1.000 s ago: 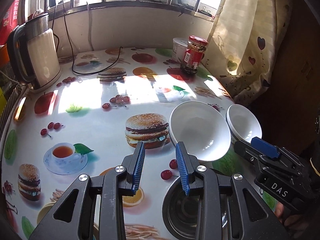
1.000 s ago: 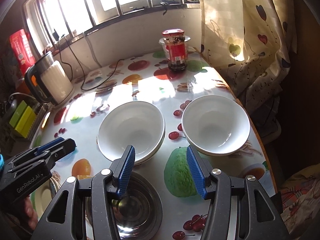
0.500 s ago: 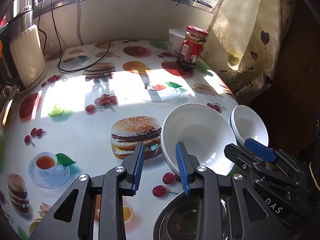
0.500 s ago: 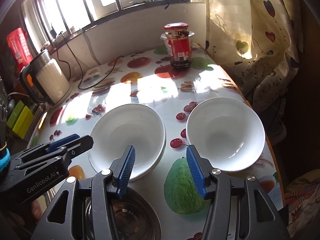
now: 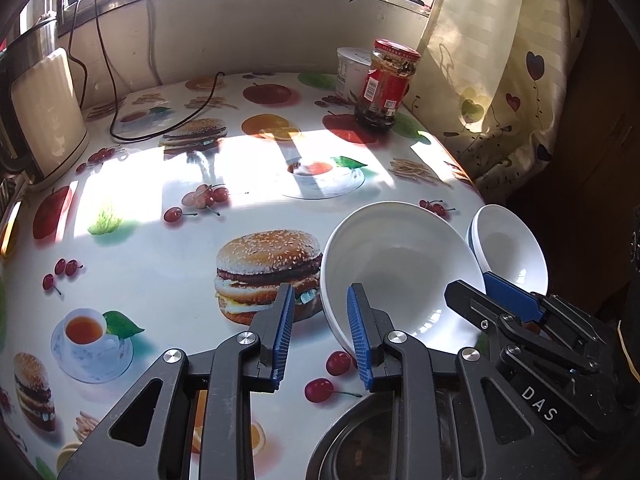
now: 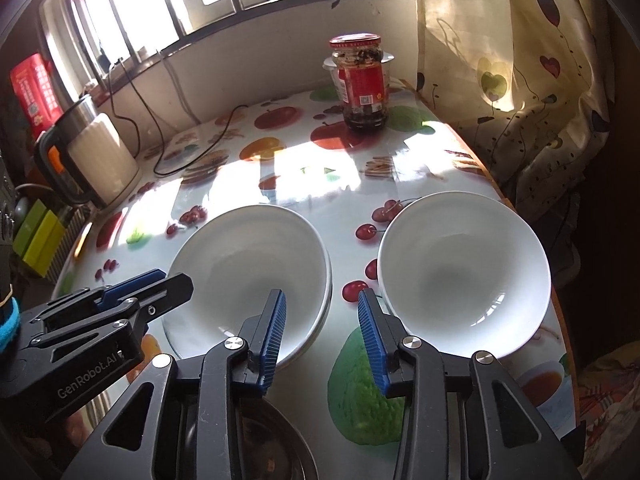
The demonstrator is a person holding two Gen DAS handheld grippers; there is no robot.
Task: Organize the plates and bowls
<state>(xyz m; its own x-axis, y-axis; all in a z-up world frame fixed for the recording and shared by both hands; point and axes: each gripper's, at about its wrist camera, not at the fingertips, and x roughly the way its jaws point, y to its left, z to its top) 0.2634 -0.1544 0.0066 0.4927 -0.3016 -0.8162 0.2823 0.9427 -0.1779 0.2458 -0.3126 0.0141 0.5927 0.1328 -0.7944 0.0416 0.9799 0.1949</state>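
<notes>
Both claws hang low over the counter (image 5: 168, 272), its cloth printed with burgers, cherries and teacups. In the left wrist view the left claw (image 5: 320, 330) fills the bottom centre, its blue pads either side of the near-left rim of a white bowl (image 5: 396, 268): one pad inside the bowl, the other outside over the printed burger. The jaws are closing, the rim between them, but a gap shows and the pads are not yet pressing on it. This bowl appears to sit in a second one of the same kind; a double rim shows along its right edge in the right wrist view.

To the right of it, apart, stands the second white bowl (image 6: 464, 268), near the counter's right edge by the heart-patterned curtain (image 6: 520, 80). The right claw (image 6: 320, 338) sits at bottom centre of its own view, over the strip of cloth between the two bowls, above a printed green fruit. Its jaws are closing too, on nothing; no bowl lies between the pads.

At the very bottom of both views, partly hidden behind the claws, is a round steel dish (image 5: 360, 440).

Further up, toward the window: a red-lidded jar (image 6: 362, 84) with a white tub (image 5: 352, 68) behind it, and at the left an electric kettle (image 6: 96, 160) with its black cord (image 5: 160, 128) trailing across the cloth.
</notes>
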